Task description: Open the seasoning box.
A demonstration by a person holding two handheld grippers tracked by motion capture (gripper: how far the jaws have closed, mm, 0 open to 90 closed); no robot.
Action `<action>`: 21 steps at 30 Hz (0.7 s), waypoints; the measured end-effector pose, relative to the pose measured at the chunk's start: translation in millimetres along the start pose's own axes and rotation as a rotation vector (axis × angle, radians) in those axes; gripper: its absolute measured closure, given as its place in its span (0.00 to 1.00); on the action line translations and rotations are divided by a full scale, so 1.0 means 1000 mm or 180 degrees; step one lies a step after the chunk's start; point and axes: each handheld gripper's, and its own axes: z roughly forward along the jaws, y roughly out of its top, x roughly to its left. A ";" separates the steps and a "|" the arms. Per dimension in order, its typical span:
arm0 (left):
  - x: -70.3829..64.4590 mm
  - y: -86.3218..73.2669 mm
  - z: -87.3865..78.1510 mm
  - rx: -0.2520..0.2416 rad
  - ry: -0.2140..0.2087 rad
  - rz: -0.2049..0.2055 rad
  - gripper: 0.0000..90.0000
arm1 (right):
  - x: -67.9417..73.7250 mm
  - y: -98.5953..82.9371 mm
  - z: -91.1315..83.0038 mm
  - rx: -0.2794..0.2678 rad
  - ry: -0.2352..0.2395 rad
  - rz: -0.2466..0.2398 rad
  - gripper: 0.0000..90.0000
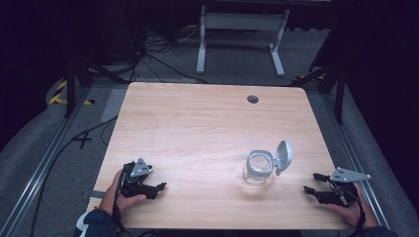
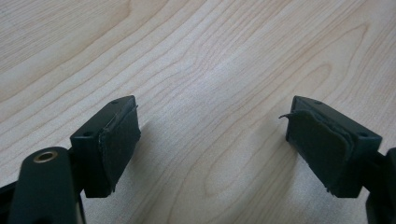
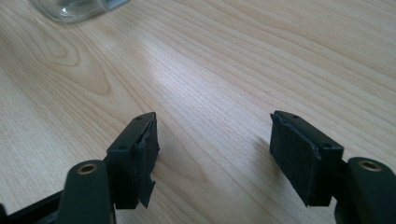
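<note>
Both tools, left tool (image 2: 212,140) and right tool (image 3: 212,154), wide open, empty, above table (image 1: 197,128).

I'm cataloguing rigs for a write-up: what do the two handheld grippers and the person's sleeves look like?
Both the left gripper and right gripper are black, each topped by a grey three-cornered plate. Each claw has two blocky black jaws faced with dark, frayed pads, with brass-ringed holes behind them. A black cable trails from the left one. The sleeves are dark blue.
</note>
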 end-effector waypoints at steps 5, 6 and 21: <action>-0.001 0.000 0.000 0.0008 -0.0006 -0.0045 0.19 | 0.000 0.000 0.000 0.0000 -0.0007 0.0002 0.36; -0.001 0.000 0.000 0.0008 -0.0005 -0.0046 0.19 | 0.000 0.000 0.000 -0.0001 -0.0007 0.0003 0.36; -0.002 0.000 0.000 0.0016 0.0018 -0.0077 0.18 | 0.000 0.000 0.001 0.0004 0.0005 -0.0017 0.34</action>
